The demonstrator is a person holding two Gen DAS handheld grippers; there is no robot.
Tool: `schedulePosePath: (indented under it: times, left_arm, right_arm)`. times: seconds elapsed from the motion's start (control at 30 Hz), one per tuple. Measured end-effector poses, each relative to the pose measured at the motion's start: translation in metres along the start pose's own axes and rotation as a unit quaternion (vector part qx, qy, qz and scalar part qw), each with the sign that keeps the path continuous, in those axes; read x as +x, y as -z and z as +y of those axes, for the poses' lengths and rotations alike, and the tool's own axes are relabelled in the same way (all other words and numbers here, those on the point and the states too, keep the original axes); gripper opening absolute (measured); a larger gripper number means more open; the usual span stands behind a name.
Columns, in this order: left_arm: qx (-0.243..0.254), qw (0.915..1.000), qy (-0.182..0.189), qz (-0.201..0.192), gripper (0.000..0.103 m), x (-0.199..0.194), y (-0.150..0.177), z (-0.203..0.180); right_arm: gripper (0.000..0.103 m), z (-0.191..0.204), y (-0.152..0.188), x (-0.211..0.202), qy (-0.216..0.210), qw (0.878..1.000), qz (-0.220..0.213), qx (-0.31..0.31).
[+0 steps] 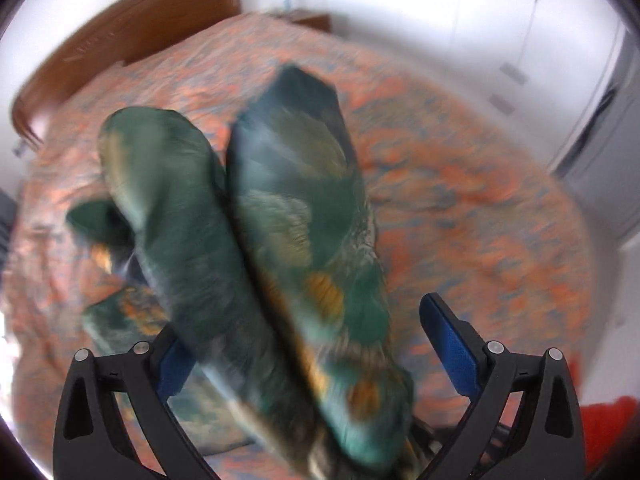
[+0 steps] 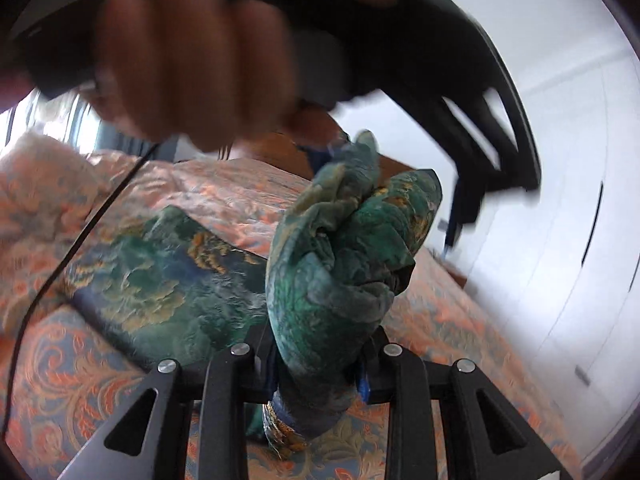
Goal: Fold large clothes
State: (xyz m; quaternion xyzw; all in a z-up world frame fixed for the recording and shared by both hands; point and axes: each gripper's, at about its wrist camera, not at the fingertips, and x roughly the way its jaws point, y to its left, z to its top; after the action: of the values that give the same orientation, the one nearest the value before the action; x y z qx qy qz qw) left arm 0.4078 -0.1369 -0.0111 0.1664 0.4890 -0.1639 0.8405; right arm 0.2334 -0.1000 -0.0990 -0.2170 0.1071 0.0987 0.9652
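A green patterned garment [image 2: 344, 264] is bunched at six o'clock in the right gripper [image 2: 320, 376], fingers shut on it; the left gripper [image 1: 316, 344] gapes – cloth between, ungripped – over the bed [image 1: 460, 208]; lifting stage, spreading flat probably next.

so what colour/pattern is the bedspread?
The bedspread is orange-salmon with blue-grey ornate floral scrollwork; it shows best in the right wrist view, lower left.

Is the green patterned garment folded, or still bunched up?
Bunched: the green garment is gathered in the right gripper, trailing onto the bedspread.
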Motion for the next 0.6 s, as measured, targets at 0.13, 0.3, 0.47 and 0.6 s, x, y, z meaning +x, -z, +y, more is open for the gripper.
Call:
schedulePosePath:
  times: [0.13, 0.3, 0.47, 0.6]
  left_arm:
    - [-0.006, 0.9998, -0.011, 0.015, 0.036, 0.013, 0.012, 0.003]
    - [-0.041, 0.9989, 0.022, -0.002, 0.029, -0.002, 0.014, 0.036]
    - [-0.100, 0.9929, 0.061, -0.022, 0.029, -0.020, 0.027, 0.116]
    - [-0.167, 0.9809, 0.098, -0.011, 0.032, -0.006, 0.061, 0.180]
  right_arm:
    - [0.029, 0.020, -0.001, 0.003, 0.002, 0.999, -0.003, -0.039]
    - [0.054, 0.010, 0.004, -0.002, -0.025, 0.999, 0.001, -0.031]
    - [0.067, -0.015, 0.019, -0.067, -0.057, 0.997, -0.040, 0.016]
    - [0.067, -0.043, 0.043, -0.071, -0.072, 0.994, 0.010, 0.079]
